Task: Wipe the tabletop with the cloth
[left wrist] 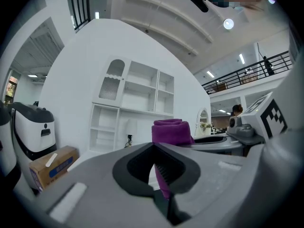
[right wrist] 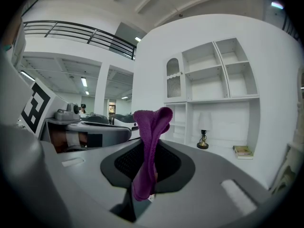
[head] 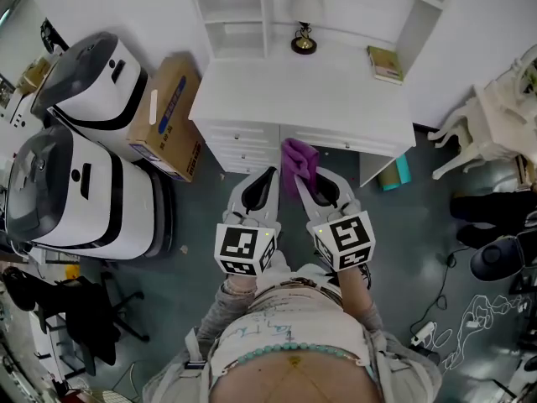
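step: approach, I judge; the cloth is gripped but not on the tabletop yet
floor left: two white-and-black machines (head: 80,141) and a cardboard box (head: 168,116) stand beside the desk's left end, off the wipe path
left gripper (head: 270,175): jaws together, nothing between them; just beside the right gripper
cloth (head: 299,164): purple, bunched; in the air short of the desk front
right gripper (head: 299,181): jaws clamped on the cloth's lower part; the rest stands up past the tips
tabletop (head: 285,95): white, mostly bare, ahead of both grippers
next: reach forward, lower the cloth and press it flat; a bunched cloth probably gives narrow contact
obstacles: lamp (head: 305,23) at back centre and book (head: 385,63) at back right; wipe around them
right: white chair (head: 495,116), well apart
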### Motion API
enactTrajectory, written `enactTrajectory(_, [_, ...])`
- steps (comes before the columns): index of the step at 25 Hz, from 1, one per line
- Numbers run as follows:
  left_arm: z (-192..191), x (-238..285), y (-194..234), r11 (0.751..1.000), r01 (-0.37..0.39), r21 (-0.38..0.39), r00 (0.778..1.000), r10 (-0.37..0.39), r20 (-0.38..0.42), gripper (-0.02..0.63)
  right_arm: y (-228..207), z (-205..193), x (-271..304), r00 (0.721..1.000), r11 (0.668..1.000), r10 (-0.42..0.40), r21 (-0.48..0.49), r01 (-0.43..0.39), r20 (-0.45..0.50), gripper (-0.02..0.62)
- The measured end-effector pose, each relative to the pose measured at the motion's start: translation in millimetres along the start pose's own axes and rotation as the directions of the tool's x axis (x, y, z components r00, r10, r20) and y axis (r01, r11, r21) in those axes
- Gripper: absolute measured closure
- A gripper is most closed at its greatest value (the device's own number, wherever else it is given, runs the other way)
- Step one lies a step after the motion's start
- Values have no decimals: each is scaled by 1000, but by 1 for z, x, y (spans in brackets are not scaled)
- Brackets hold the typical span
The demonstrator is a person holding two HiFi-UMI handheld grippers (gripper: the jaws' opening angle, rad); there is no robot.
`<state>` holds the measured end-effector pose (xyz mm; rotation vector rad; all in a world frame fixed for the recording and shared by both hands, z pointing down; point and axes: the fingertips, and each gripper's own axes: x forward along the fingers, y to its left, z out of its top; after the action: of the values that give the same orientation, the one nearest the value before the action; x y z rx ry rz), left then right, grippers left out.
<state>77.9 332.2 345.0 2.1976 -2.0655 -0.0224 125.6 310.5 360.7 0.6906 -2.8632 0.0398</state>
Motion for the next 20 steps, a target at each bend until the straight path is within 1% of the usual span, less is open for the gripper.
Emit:
enactTrajectory(4, [-1,1,15,1000,0,3,1000,0,-9,604,4,-1,12,1000,1000,-12,8,13,-10,515])
enactTrajectory(10, [1,5,30,1000,-5,-13,1000,5,-6,604,4,2,23,1000,1000,-23,13,23,-14,514])
enactTrajectory(15, [2,16,41,1000,-16,-11,1000,15,-13,604,-2,5,37,1000,1000,-17,12,17,-25,514])
enactTrajectory(20, [7,39,53,1000,-22,-10,1000,22,-10,604,-18,12,58,1000,1000,-9,4,9,-24,514])
